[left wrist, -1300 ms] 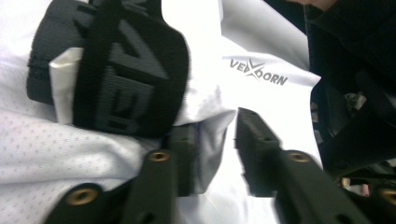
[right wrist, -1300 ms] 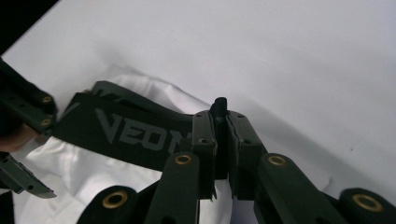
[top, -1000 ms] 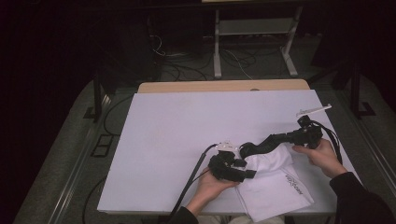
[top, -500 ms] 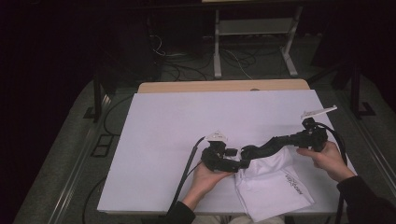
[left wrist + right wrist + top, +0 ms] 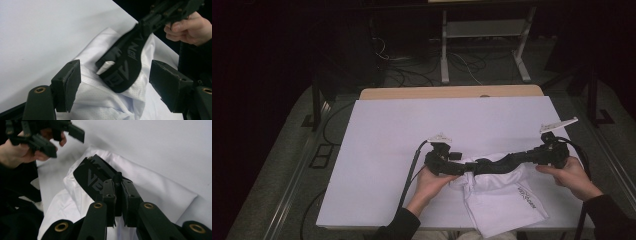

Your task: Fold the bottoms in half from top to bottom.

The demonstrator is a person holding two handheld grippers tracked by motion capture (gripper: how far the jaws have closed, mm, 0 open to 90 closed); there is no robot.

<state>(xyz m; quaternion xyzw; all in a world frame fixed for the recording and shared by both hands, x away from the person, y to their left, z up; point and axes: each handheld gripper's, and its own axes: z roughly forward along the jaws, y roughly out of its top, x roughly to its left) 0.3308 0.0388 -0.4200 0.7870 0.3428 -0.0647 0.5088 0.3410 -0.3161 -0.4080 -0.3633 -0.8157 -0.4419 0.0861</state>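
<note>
Fingers point(image 5: 117, 197) of the right gripper point(image 5: 117, 202) are seen clamped together on a black waistband point(image 5: 93, 178) in the right gripper view, the lettered band running away ahead of them across a white garment point(image 5: 150, 190) spread on the counter point(image 5: 162, 147); the left gripper point(image 5: 50, 135) is held in a hand point(image 5: 17, 151) beyond the band's far end.

From the left gripper view, fingers point(image 5: 68, 82) of that gripper are shown apart, with nothing between them; the waistband's free end point(image 5: 125, 67) lies just ahead of them, between the two, on the white cloth, and a white tag point(image 5: 105, 67) is seen beside it. Farther off, the band is held by the right gripper under the person's right hand point(image 5: 190, 27).

In the high view, the waistband point(image 5: 502, 162) is stretched between the left gripper point(image 5: 447, 162) and the right gripper point(image 5: 552, 152), above the white garment point(image 5: 502, 200) near the counter's point(image 5: 452, 120) front edge.

The step in hand is judged to be the taking up of the band's free end by the left gripper. What the next move appears to call for: the open fingers are to be eased forward around that end and closed, without the white cloth beneath being caught.
</note>
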